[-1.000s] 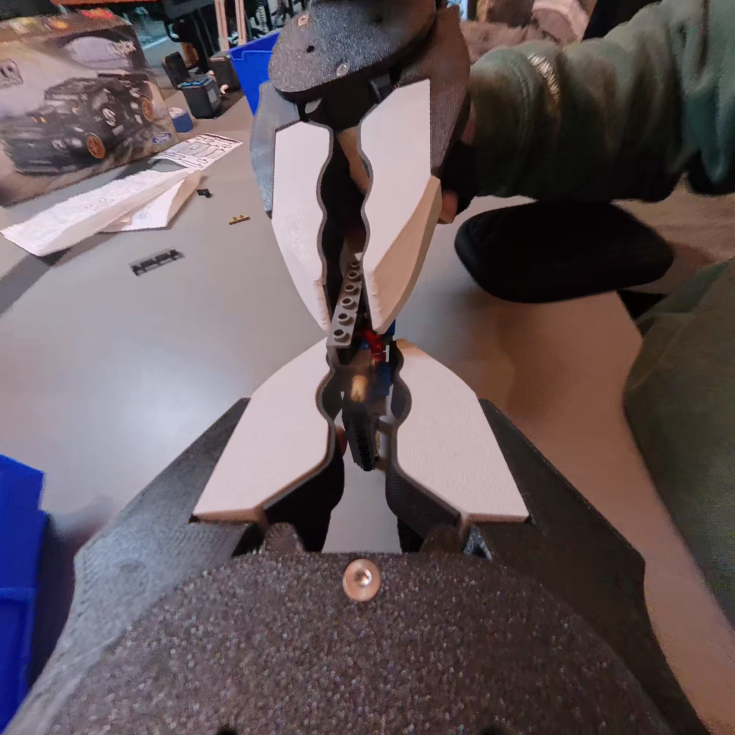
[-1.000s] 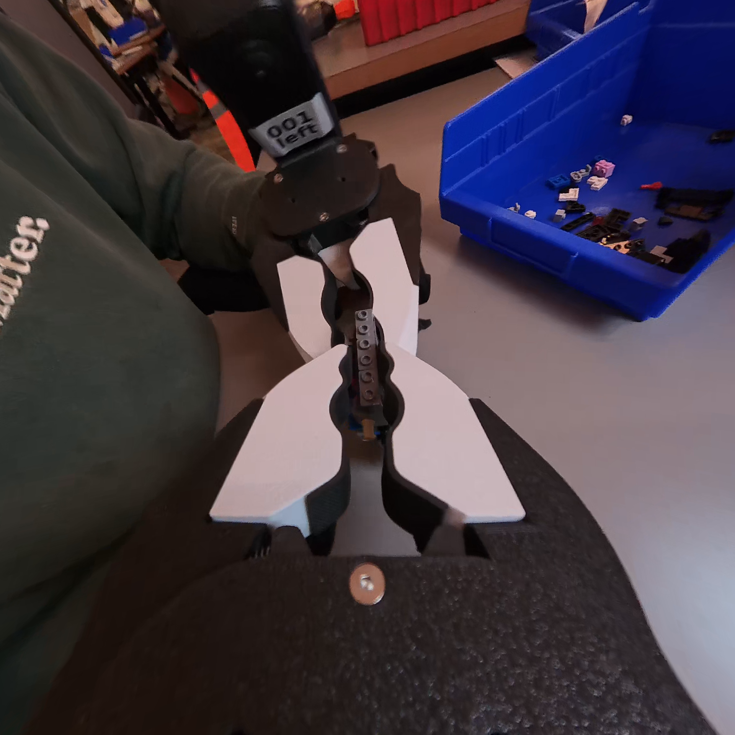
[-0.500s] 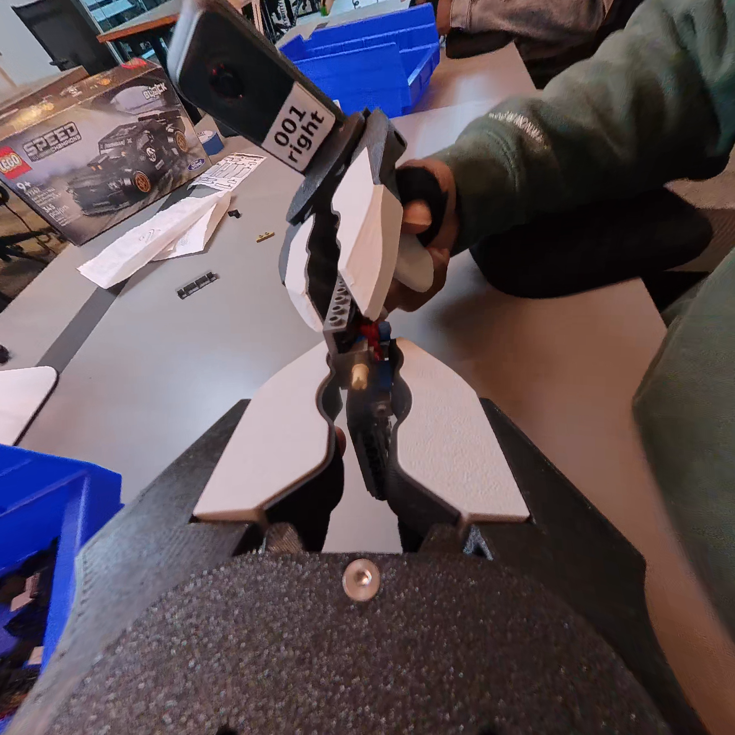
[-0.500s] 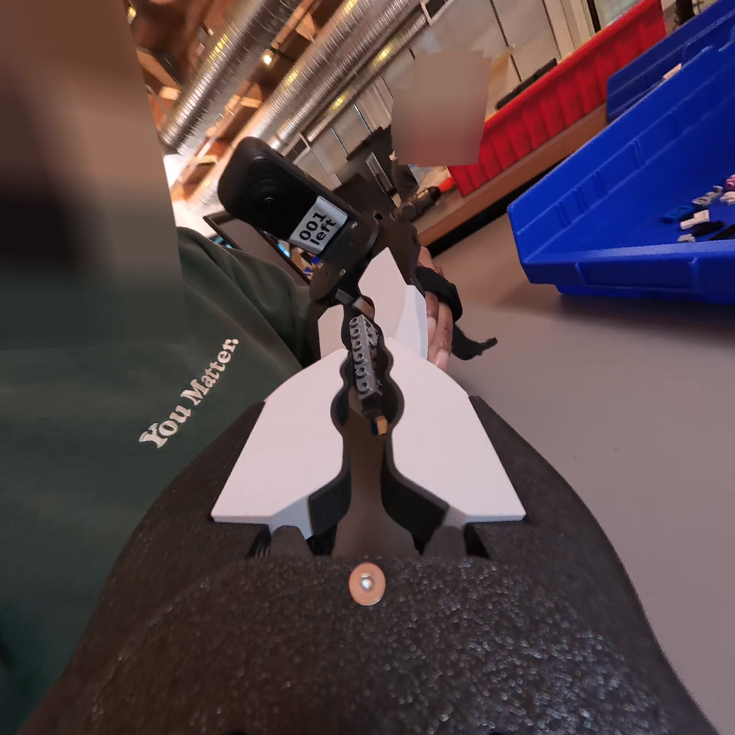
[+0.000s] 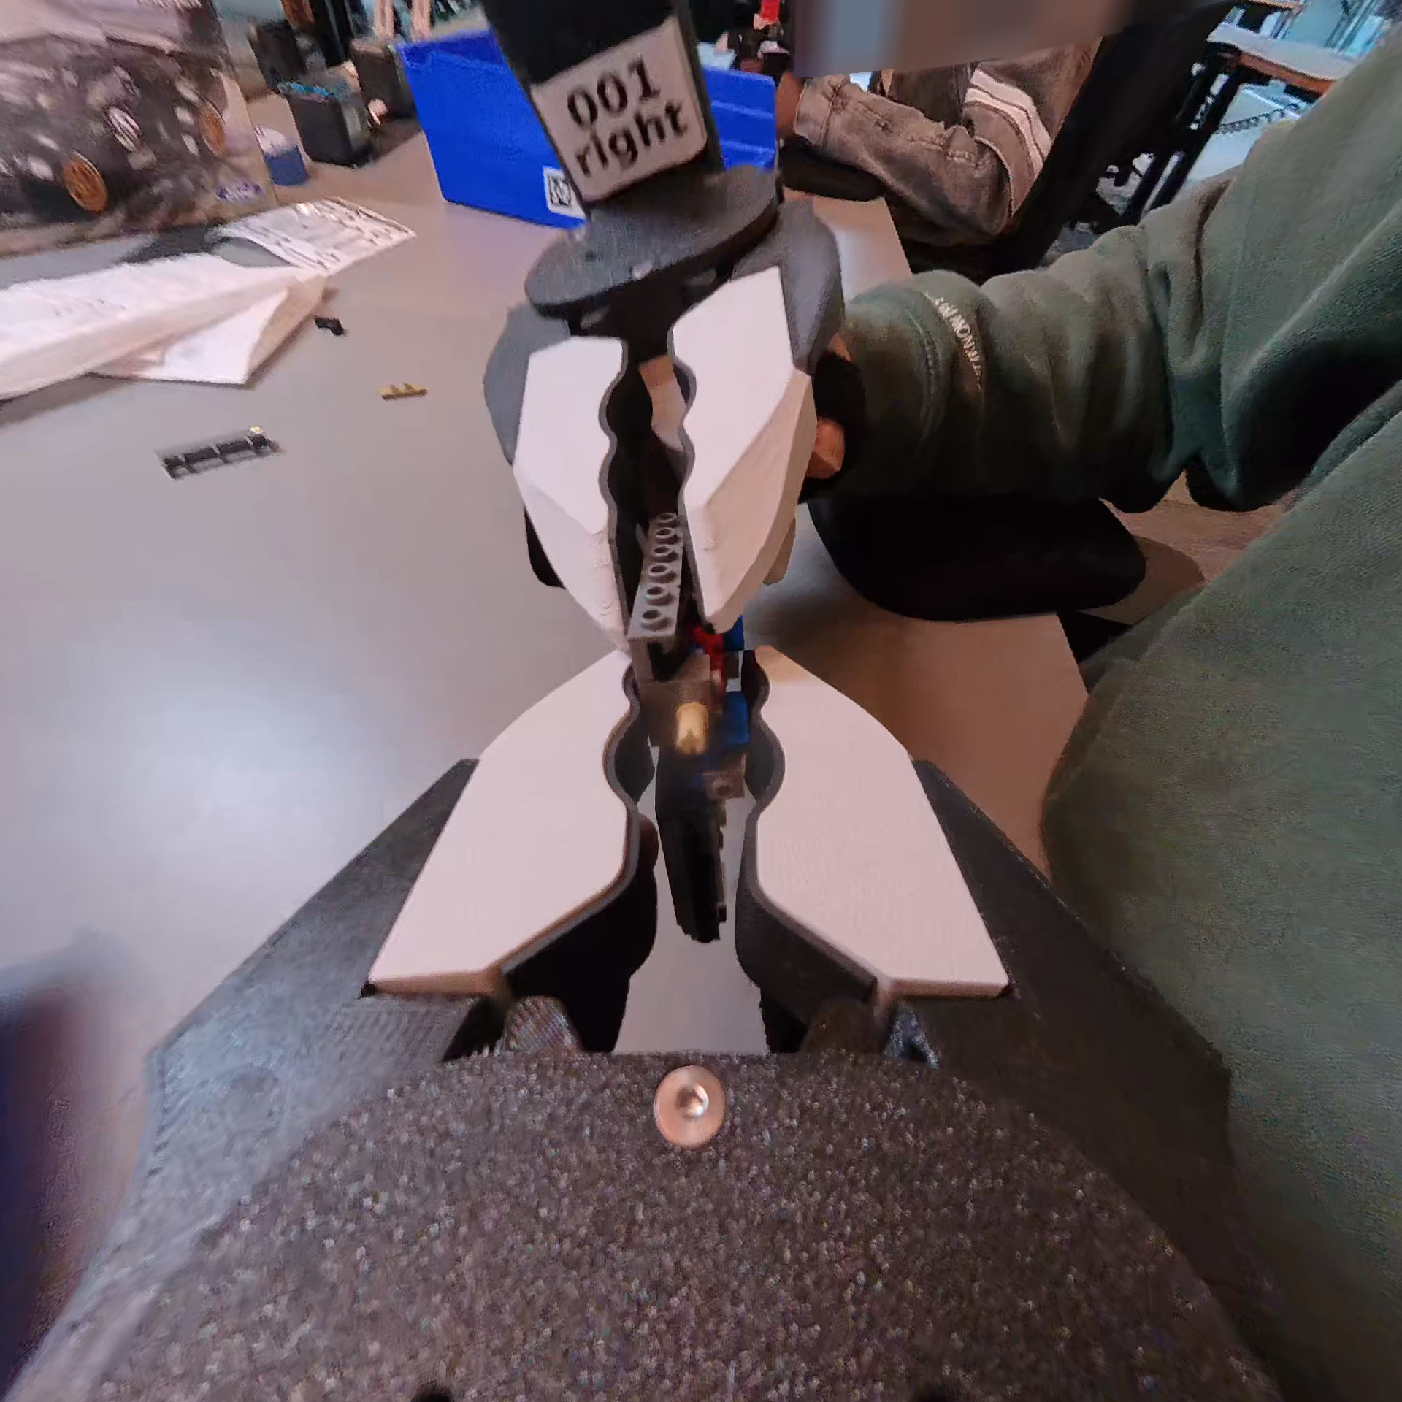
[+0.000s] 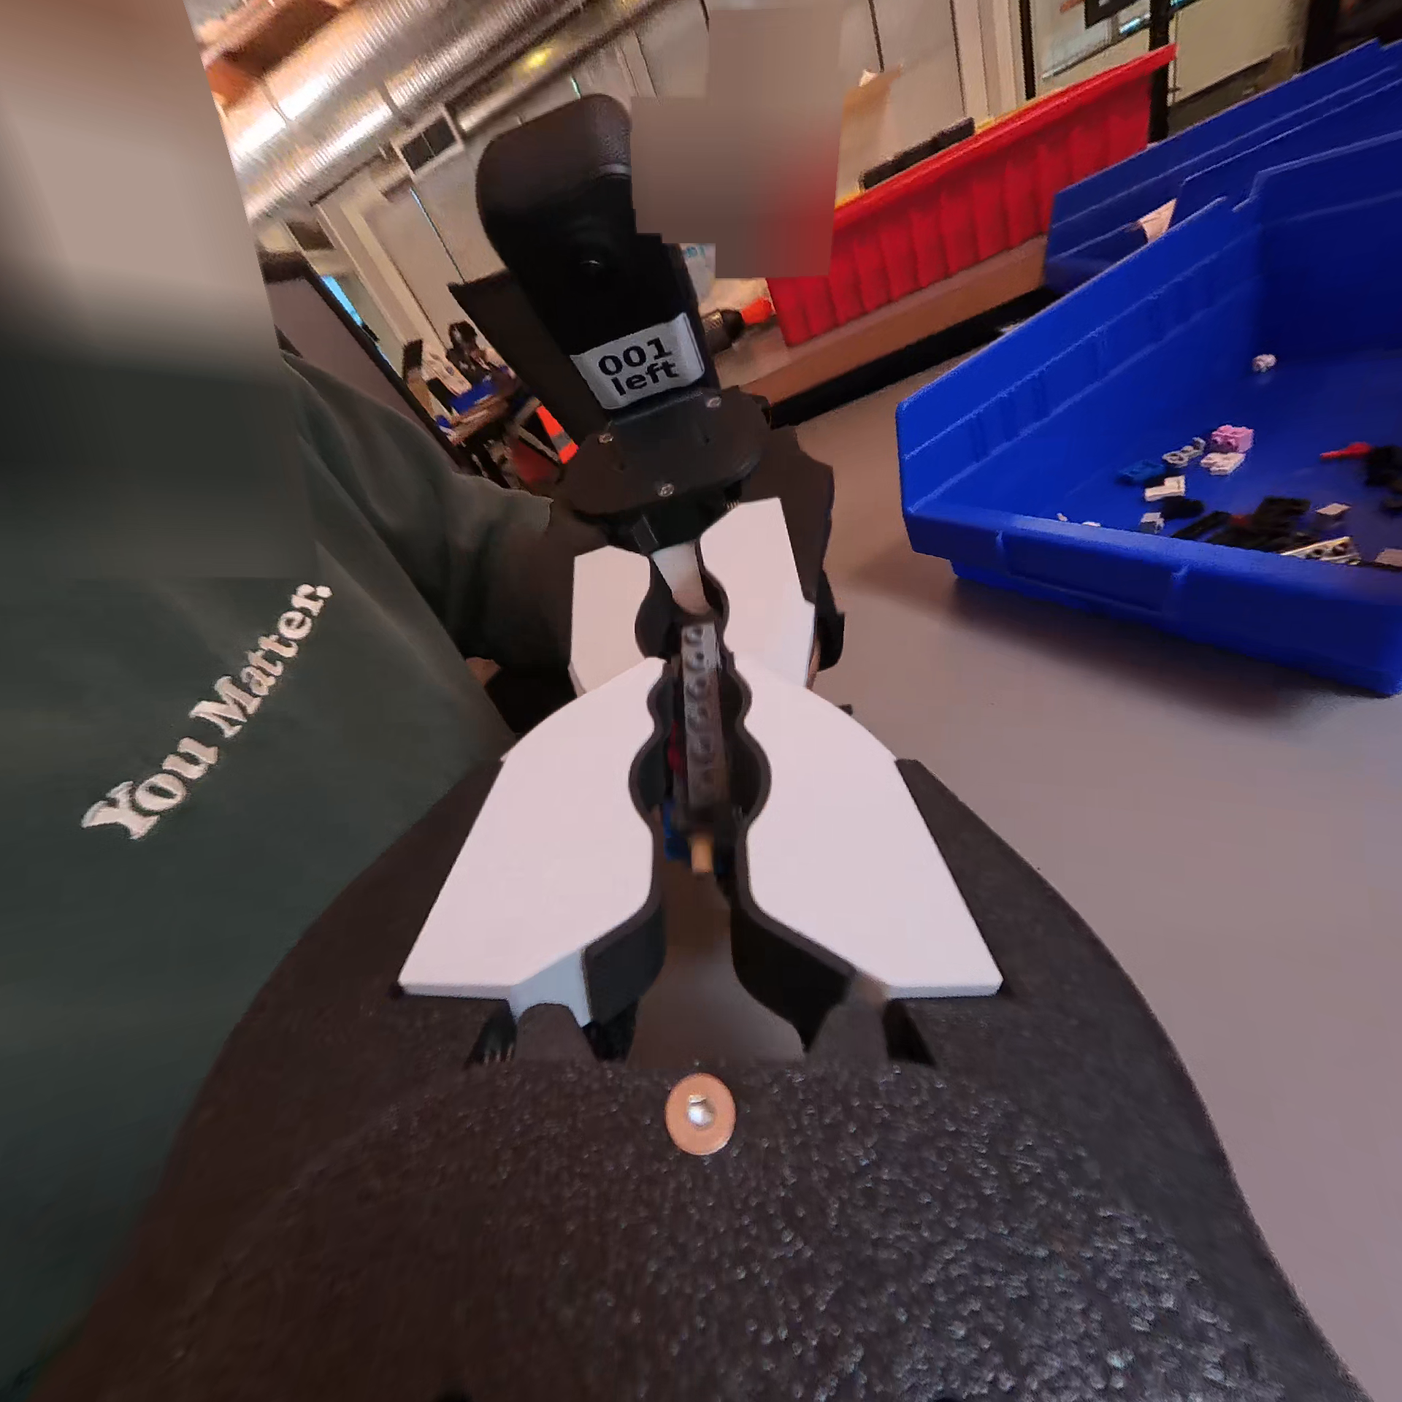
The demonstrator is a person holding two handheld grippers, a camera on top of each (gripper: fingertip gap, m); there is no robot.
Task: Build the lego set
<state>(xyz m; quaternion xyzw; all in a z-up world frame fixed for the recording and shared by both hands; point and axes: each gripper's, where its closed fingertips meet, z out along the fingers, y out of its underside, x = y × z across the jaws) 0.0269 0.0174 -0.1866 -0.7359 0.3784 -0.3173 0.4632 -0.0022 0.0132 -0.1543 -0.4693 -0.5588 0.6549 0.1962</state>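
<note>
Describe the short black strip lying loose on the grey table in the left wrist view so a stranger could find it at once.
Start at the white paper sheets on the far left of the grey table. Just in front of them, nearer the camera, lies the black strip, flat and alone. It is longer and darker than the tiny gold piece to its right, and, unlike the grey studded beam, no gripper holds it.

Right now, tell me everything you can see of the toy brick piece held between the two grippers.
The toy brick piece is a narrow plastic build: a grey beam with a row of round holes, blue, black and red bits, and a tan peg. It hangs above the grey table, clamped between the left gripper and right gripper, tips facing.
</note>
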